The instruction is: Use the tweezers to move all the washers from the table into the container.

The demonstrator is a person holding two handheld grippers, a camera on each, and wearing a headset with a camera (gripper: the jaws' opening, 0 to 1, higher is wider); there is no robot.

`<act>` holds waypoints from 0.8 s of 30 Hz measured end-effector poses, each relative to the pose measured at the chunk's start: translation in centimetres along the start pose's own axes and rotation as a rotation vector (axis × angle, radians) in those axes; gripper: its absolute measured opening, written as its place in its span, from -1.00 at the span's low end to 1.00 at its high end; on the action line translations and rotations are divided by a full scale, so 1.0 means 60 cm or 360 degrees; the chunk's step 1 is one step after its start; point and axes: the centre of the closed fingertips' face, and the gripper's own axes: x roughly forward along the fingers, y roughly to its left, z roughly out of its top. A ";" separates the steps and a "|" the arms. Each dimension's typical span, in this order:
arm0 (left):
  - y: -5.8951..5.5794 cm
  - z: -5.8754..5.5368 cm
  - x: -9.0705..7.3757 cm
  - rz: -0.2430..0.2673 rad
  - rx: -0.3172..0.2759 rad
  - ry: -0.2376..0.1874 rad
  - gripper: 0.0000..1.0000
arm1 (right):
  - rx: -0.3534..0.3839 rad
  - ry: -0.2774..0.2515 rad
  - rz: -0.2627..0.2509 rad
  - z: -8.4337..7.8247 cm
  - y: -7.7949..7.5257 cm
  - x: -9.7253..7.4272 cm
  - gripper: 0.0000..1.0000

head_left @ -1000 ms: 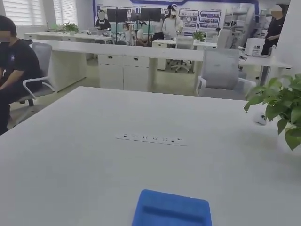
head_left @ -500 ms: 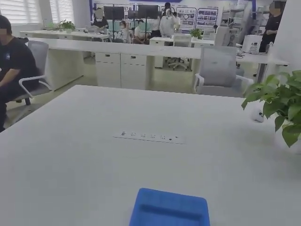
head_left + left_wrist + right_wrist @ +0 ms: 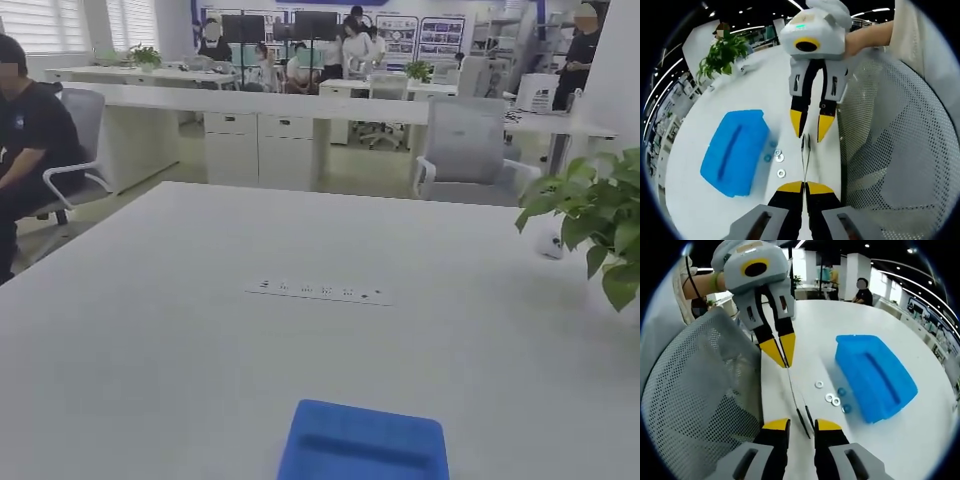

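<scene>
At the near edge of the bench, the left claw is clamped on one end of the tweezers. The right claw faces it with jaws parted on either side of the tool's two legs, apparently not pressing them. The washers lie loose on the bench just beside the blue container, with two small blue rings among them; none is in the tweezers.

We judge this a handover or regrip, and the slim tool could slip if one claw lets go before the other has it. It hangs near the bench edge and a mesh chair back, so a drop might land off the bench. Thin, flat washers may also skid under the tips or be pushed against the container wall. The head view looks out across the bench, past the washers, which could make aiming harder. We cannot tell whether the container's top is open.

We can read no brand or label; the posters on the far wall are too small.
</scene>
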 end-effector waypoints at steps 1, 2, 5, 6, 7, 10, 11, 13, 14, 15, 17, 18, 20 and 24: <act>0.001 0.003 -0.004 0.0004 0.0004 -0.0004 -1.00 | -0.0011 -0.0002 0.0008 0.002 0.001 0.001 -0.68; 0.001 0.009 -0.010 0.0005 0.0013 -0.0015 -1.00 | -0.0019 -0.0002 0.0012 0.003 0.001 0.002 -0.68; 0.001 0.022 -0.021 0.0013 0.0042 -0.0043 -1.00 | -0.0055 0.0000 0.0021 0.009 0.000 0.005 -0.68; 0.001 0.028 -0.024 0.0013 0.0045 -0.0054 -1.00 | -0.0062 0.0000 0.0023 0.011 -0.001 0.005 -0.68; 0.001 0.031 -0.027 0.0017 0.0044 -0.0059 -1.00 | -0.0072 0.0002 0.0027 0.013 -0.002 0.006 -0.68; 0.000 0.043 -0.033 0.0023 0.0061 -0.0072 -1.00 | -0.0109 -0.0004 0.0041 0.020 -0.002 0.007 -0.68; -0.001 0.049 -0.035 0.0025 0.0075 -0.0083 -1.00 | -0.0124 -0.0003 0.0050 0.022 0.000 0.008 -0.69; -0.003 0.058 -0.038 0.0021 0.0094 -0.0097 -1.00 | -0.0150 -0.0002 0.0059 0.025 0.001 0.010 -0.69; -0.004 0.061 -0.039 0.0021 0.0104 -0.0103 -1.00 | -0.0157 0.0001 0.0066 0.025 0.002 0.011 -0.70; -0.005 0.064 -0.039 0.0019 0.0109 -0.0109 -1.00 | -0.0163 0.0004 0.0068 0.025 0.002 0.012 -0.70; -0.006 0.070 -0.040 0.0017 0.0123 -0.0119 -1.00 | -0.0182 0.0007 0.0075 0.026 0.004 0.014 -0.72; -0.006 0.072 -0.040 0.0016 0.0129 -0.0120 -1.00 | -0.0185 0.0009 0.0081 0.025 0.004 0.016 -0.73; -0.007 0.075 -0.041 0.0012 0.0147 -0.0127 -1.00 | -0.0188 0.0009 0.0098 0.026 0.007 0.019 -0.74; -0.009 0.078 -0.041 0.0000 0.0157 -0.0141 -1.00 | -0.0208 0.0021 0.0105 0.025 0.008 0.024 -0.81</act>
